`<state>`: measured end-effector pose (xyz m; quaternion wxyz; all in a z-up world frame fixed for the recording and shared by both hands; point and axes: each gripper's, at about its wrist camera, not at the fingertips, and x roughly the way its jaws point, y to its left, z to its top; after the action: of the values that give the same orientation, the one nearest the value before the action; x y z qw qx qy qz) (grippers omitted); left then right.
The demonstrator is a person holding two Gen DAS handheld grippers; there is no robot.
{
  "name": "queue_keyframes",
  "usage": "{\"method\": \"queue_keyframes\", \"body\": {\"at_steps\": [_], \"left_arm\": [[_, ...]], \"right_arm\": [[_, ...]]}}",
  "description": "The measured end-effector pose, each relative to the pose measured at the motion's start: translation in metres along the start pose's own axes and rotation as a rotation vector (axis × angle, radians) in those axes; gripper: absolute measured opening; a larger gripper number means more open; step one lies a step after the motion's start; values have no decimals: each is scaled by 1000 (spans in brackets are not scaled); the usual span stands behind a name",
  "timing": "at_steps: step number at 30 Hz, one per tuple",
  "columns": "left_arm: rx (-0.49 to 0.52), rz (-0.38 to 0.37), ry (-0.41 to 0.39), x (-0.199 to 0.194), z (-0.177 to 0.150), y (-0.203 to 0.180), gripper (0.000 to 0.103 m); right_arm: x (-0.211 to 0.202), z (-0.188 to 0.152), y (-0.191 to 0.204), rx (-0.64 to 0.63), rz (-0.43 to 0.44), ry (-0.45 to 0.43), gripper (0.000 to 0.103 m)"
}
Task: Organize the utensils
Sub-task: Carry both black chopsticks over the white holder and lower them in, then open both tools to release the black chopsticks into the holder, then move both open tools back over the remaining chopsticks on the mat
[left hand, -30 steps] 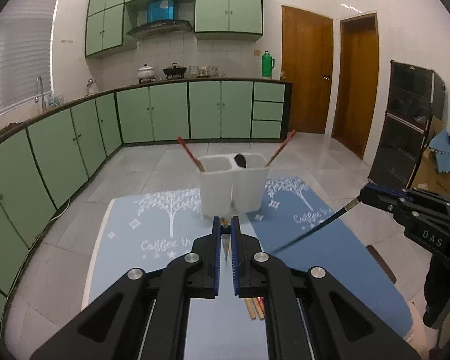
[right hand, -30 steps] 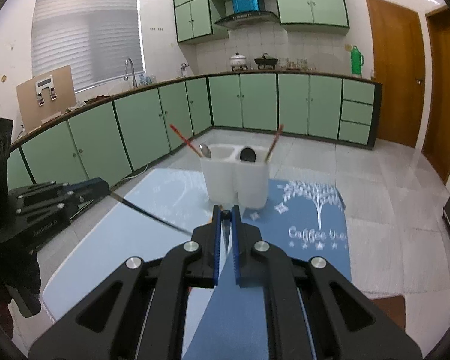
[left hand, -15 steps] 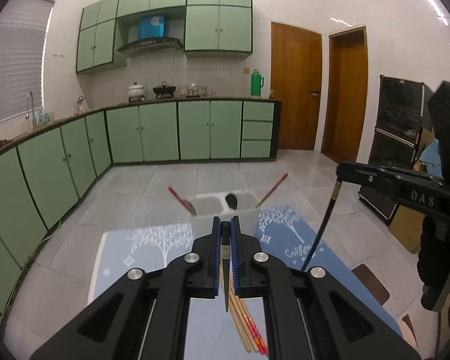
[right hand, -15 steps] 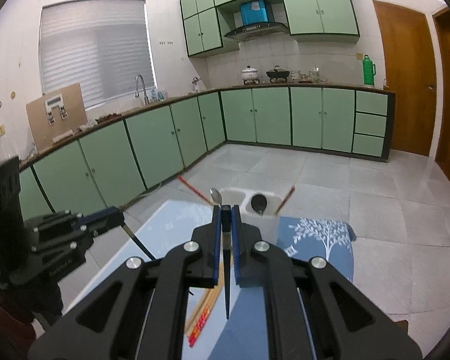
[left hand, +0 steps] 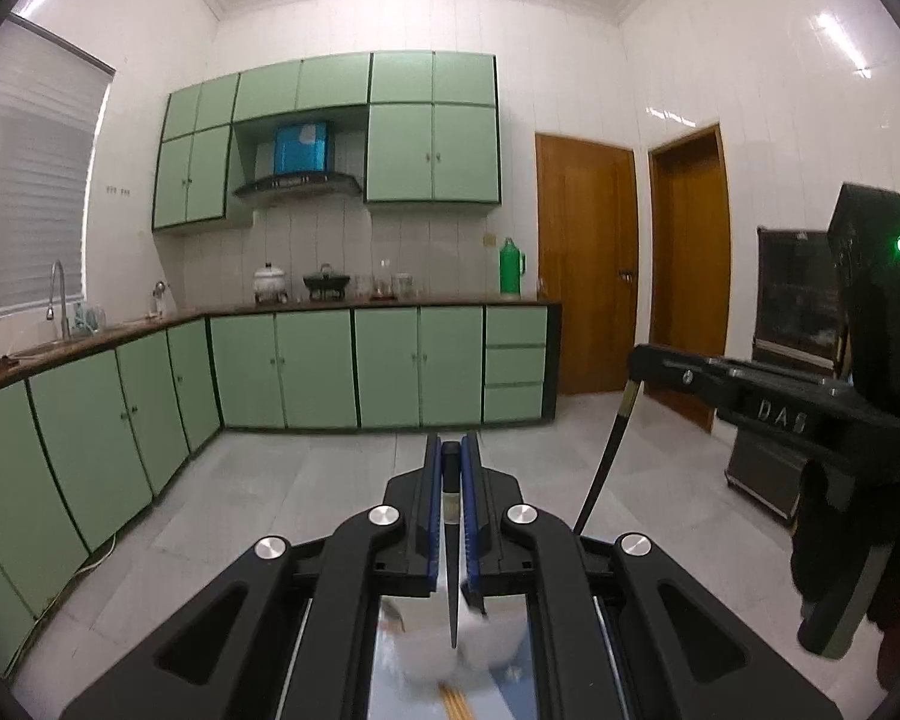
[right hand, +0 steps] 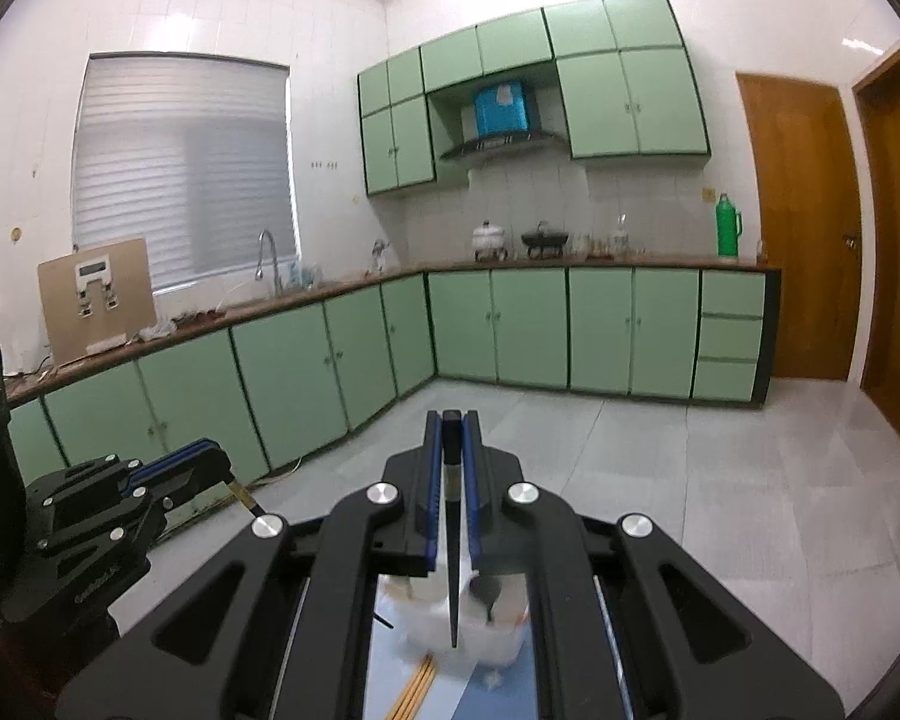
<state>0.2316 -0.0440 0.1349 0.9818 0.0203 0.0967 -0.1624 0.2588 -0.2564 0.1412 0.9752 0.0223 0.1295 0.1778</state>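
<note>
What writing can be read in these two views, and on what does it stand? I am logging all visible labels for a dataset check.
"DAS": raised letters on the side of the right gripper, seen from the left wrist view.
Embossed word on the side of the left gripper, right wrist view: too blurred to read.
White device on the cardboard panel: display too small to read.
Blue box above the range hood: no legible print.

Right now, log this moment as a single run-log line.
left gripper: shut on black chopstick | right gripper: shut on second black chopstick | white utensil holder: below both tips | wooden chopsticks: on mat
</note>
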Motion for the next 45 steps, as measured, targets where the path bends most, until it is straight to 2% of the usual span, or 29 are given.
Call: {"method": "queue_keyframes", "body": {"at_steps": [4,8,13,19,23,28,30,32,38,45], "left_arm": [[3,10,-10,32,5,5,6],[-25,15,25,71,-16,12,6],[-51,18,84,108,-49,22,6],[-79,-3,200,135,-77,33,9],[-86,-2,202,123,-77,36,24],[-83,8,179,91,-69,39,38],[-74,6,167,71,-69,37,39],[-71,19,165,55,-74,36,44],[-97,49,184,8,-107,30,57],[-126,94,305,-22,-177,30,63]], "right_arm": [[27,5,-5,-33,-42,-13,6],[57,-7,-15,-43,-67,8,6],[93,-34,-28,-11,-68,74,6],[117,-63,-30,-18,-80,164,7],[110,-67,-30,-11,-111,156,33],[78,-59,-33,-12,-160,107,40],[62,-60,-32,-11,-175,95,46],[45,-68,-32,-5,-179,94,50],[-5,-113,-20,18,-174,117,68],[-36,-189,6,48,-170,217,79]]}}
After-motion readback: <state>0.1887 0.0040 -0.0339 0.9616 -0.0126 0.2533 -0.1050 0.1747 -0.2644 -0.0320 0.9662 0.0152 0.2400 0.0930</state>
